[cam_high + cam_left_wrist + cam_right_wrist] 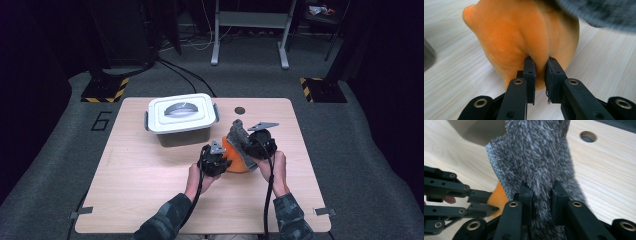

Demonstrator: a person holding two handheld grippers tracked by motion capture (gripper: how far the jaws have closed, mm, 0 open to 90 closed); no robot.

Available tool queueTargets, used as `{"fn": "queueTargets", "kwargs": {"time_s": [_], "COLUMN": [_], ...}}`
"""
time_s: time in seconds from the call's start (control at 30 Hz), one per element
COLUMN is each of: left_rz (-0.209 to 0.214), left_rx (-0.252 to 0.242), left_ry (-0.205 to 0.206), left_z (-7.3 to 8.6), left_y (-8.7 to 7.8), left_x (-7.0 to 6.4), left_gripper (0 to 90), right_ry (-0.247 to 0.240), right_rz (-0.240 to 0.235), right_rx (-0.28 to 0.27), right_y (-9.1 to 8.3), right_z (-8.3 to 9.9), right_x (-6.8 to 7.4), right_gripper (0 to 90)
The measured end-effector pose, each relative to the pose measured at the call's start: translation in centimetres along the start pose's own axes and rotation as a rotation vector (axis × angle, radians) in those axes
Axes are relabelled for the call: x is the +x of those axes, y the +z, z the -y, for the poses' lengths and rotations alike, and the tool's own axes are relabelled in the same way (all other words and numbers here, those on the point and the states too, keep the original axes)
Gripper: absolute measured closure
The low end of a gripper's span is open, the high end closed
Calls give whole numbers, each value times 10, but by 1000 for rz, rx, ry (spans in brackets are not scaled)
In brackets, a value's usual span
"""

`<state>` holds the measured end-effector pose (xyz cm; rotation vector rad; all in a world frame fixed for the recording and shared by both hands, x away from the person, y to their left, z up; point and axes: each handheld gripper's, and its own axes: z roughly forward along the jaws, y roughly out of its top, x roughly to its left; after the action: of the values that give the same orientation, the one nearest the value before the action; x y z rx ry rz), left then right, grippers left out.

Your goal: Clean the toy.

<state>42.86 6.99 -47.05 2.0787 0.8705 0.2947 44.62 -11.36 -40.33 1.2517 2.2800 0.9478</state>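
We pinch the orange cloth [524, 37] in our left gripper [541, 75] and the grey cloth [536, 157] in our right gripper [541, 197], lifting both just above the surface [150, 170], likely to separate them.

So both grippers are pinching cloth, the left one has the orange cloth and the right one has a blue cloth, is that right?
Not quite: the right gripper holds a grey fuzzy cloth, not a blue one, as the right gripper view shows. The left gripper does pinch the orange cloth.
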Motion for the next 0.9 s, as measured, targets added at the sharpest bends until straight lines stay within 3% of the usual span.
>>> {"fn": "queueTargets", "kwargs": {"time_s": [0.07, 0.33, 0.43, 0.73, 0.9], "left_rz": [-1, 3, 6, 7, 7], "left_rx": [2, -2, -4, 0, 0], "left_ry": [-3, -6, -11, -7, -10], "left_z": [0, 0, 1, 1, 2], "left_y": [0, 0, 1, 1, 1], "left_x": [0, 0, 1, 2, 3], "left_gripper": [797, 797, 797, 797, 797], "right_ry": [-15, 22, 49, 135, 156], "right_rz": [16, 37, 64, 75, 90], "right_rx": [13, 22, 37, 60, 87], "right_y": [6, 6, 7, 12, 19], "right_z": [1, 5, 11, 30, 39], "right_x": [2, -10, -21, -43, -51], "right_gripper": [748, 748, 746, 746, 745]}}
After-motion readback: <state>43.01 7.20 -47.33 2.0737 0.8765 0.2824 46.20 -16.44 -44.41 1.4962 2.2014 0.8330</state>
